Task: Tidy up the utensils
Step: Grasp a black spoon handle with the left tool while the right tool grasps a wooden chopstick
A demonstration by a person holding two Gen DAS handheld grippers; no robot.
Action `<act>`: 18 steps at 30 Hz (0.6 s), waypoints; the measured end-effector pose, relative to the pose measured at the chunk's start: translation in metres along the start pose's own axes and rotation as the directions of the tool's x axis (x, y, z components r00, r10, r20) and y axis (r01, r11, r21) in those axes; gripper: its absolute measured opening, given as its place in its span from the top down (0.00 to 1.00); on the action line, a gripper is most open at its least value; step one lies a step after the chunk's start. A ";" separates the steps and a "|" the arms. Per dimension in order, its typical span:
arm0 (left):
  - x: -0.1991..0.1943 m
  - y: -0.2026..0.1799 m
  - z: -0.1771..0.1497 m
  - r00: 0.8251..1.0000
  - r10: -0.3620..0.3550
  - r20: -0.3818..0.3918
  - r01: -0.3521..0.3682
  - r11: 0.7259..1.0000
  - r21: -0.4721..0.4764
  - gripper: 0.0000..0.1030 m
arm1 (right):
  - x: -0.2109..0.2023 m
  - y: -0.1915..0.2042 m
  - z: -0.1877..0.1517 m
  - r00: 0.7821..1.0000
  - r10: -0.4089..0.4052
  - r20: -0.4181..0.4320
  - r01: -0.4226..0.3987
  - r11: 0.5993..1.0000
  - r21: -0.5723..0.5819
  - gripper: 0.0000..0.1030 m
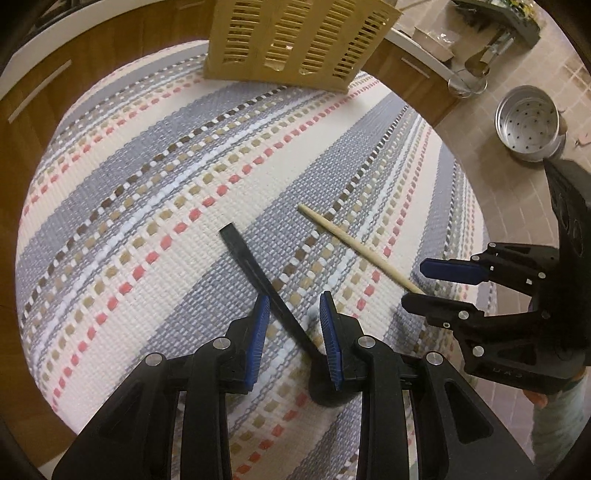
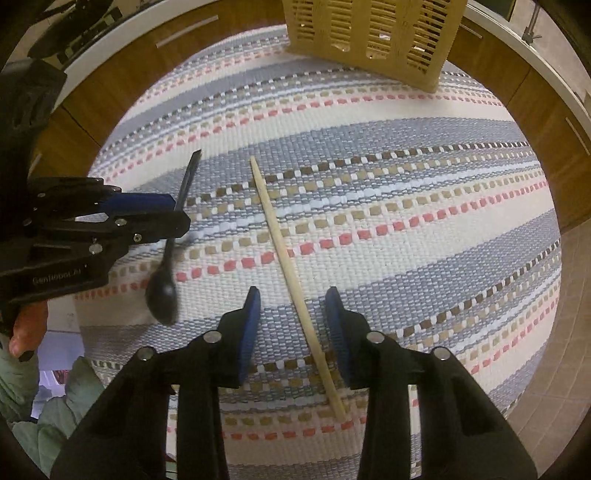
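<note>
A black spoon lies on the striped mat, its handle pointing away; it also shows in the right wrist view. My left gripper is open with its jaws on either side of the spoon's handle. A wooden chopstick lies on the mat, also seen in the left wrist view. My right gripper is open and straddles the chopstick's near half. A beige slotted utensil basket stands at the mat's far edge, also in the right wrist view.
The striped woven mat covers the table. Wooden cabinets run behind it. A perforated metal pot and a steel utensil holder stand on the tiled floor at the right.
</note>
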State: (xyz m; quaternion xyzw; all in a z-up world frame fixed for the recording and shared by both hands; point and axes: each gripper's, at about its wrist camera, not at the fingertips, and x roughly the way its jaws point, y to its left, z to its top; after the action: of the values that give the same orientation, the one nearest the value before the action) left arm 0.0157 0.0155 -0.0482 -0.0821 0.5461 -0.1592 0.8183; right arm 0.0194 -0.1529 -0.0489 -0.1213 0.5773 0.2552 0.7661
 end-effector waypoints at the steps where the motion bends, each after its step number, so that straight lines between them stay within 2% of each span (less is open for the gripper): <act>1: 0.002 -0.005 0.000 1.000 0.017 0.004 -0.017 1.000 0.013 0.74 | 0.003 0.002 0.001 1.000 -0.001 -0.009 0.001 1.000 -0.004 0.70; 5: 0.008 -0.026 0.004 0.997 0.070 0.014 -0.070 0.996 0.061 0.73 | 0.010 0.006 0.002 0.999 -0.035 -0.023 0.034 0.999 -0.031 0.74; 8: 0.012 -0.035 0.005 0.993 0.115 0.030 -0.117 0.988 0.100 0.73 | 0.012 0.008 0.004 0.998 -0.055 -0.023 0.054 0.998 -0.028 0.89; 10: 0.012 -0.042 0.004 0.989 0.143 0.043 -0.148 0.981 0.123 0.74 | 0.013 0.007 0.004 0.998 -0.058 -0.018 0.058 0.998 -0.012 0.93; 13: 0.017 -0.052 0.005 0.978 0.197 0.063 -0.205 0.965 0.165 0.89 | 0.012 0.000 0.002 0.999 -0.035 -0.008 0.035 0.999 0.034 0.93; 16: 0.018 -0.052 0.009 0.983 0.174 0.062 -0.182 0.966 0.181 0.92 | 0.006 -0.013 0.001 1.000 -0.024 0.016 0.023 0.994 0.105 0.96; 18: 0.015 -0.048 0.012 0.989 0.130 0.069 -0.141 0.971 0.192 0.96 | 0.001 -0.026 0.001 0.999 -0.015 0.035 0.009 0.986 0.165 0.96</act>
State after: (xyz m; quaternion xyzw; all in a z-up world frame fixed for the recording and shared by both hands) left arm 0.0240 -0.0351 -0.0418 0.0323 0.5091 -0.1539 0.8462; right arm 0.0345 -0.1741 -0.0520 -0.0563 0.5817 0.2039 0.7855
